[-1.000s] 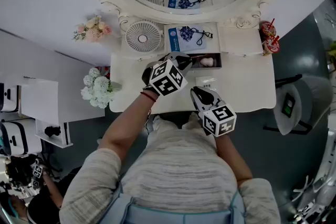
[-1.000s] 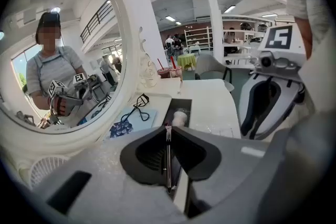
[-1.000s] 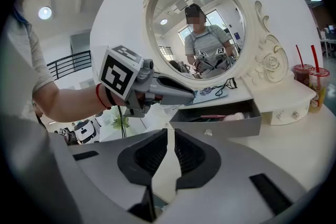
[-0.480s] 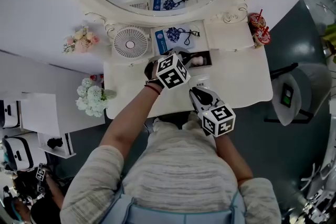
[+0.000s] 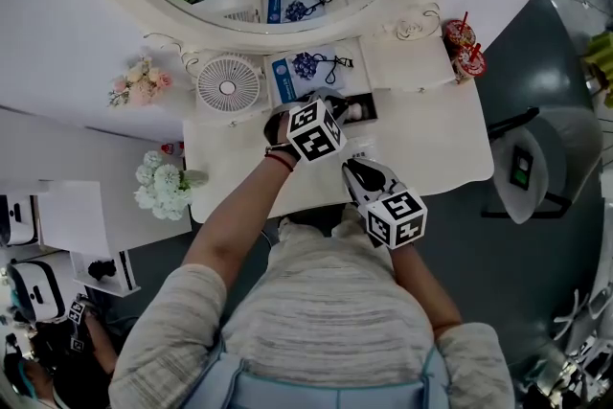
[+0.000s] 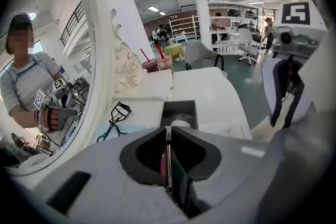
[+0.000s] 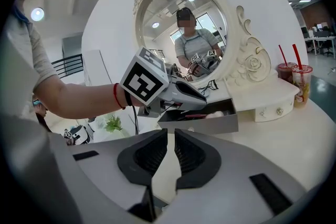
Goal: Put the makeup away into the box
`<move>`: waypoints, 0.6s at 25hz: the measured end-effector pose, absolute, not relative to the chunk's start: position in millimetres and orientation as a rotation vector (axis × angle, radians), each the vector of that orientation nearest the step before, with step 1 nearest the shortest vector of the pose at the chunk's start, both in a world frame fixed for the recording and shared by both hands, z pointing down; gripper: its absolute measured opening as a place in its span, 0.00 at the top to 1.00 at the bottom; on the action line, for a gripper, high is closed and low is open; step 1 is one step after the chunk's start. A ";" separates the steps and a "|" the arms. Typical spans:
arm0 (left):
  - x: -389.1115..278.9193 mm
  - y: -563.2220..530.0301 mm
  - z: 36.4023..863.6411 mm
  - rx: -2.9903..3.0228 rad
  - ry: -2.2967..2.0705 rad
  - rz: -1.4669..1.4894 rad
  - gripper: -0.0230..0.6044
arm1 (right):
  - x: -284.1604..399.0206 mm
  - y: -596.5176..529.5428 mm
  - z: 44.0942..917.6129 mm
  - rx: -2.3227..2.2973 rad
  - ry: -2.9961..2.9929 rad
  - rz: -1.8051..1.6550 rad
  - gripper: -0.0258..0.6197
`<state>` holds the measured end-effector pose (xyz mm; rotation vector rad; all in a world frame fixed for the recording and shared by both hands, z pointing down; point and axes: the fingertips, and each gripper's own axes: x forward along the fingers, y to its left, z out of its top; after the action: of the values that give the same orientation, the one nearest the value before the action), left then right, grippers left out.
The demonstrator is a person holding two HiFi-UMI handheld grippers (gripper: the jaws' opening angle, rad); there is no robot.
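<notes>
Makeup stick, slim, pink and dark (image 6: 168, 159), pinched edge-on between the pressed-together jaws of the left gripper (image 6: 168, 134). The gripper's tips hang over the open dark-grey rectangular box (image 7: 210, 125), which stands at 12 o'clock of the person on the white dressing table (image 5: 431, 144).

Change: over the last second the left gripper has closed in on the box toward 1 o'clock and dipped, so the stick is now above the box mouth rather than short of it. Judged from this, the carry is all but done, and only lowering and release remain. A pale rounded sponge (image 5: 356, 110) already lies inside the box.

Right gripper (image 7: 170, 134), at 5 o'clock of the left, has kept its place. Its jaws stand a narrow slit apart with nothing between them.

Surroundings: blue-and-white card bearing a black eyelash curler (image 5: 297, 70) at 12 o'clock of the box; round white fan (image 5: 228, 83) at 10 o'clock.

Writing: the card's print is too small to read. The grippers' cubes carry only black-and-white square markers. No brand name is legible anywhere.
</notes>
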<state>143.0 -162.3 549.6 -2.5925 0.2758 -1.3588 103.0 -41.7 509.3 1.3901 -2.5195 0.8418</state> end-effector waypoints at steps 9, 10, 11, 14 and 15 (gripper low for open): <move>146.4 -165.7 554.9 -2.565 0.290 -1.363 0.89 | 105.5 -41.1 509.1 1.395 -2.523 0.846 0.94; 146.3 -165.6 555.5 -2.565 0.291 -1.364 0.89 | 105.4 -40.8 509.1 1.395 -2.524 0.847 0.94; 146.2 -165.4 556.0 -2.566 0.292 -1.365 0.88 | 105.6 -40.7 509.2 1.397 -2.524 0.848 0.94; 146.8 -163.9 557.8 -2.576 0.291 -1.364 0.86 | 107.4 -40.9 510.1 1.406 -2.520 0.849 0.94; 146.8 -163.9 557.9 -2.577 0.294 -1.363 0.85 | 108.0 -41.3 510.2 1.409 -2.519 0.848 0.94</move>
<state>146.8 -163.9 557.9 -2.5766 0.2935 -1.3632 108.0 -41.3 510.2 1.4091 -2.5189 0.8480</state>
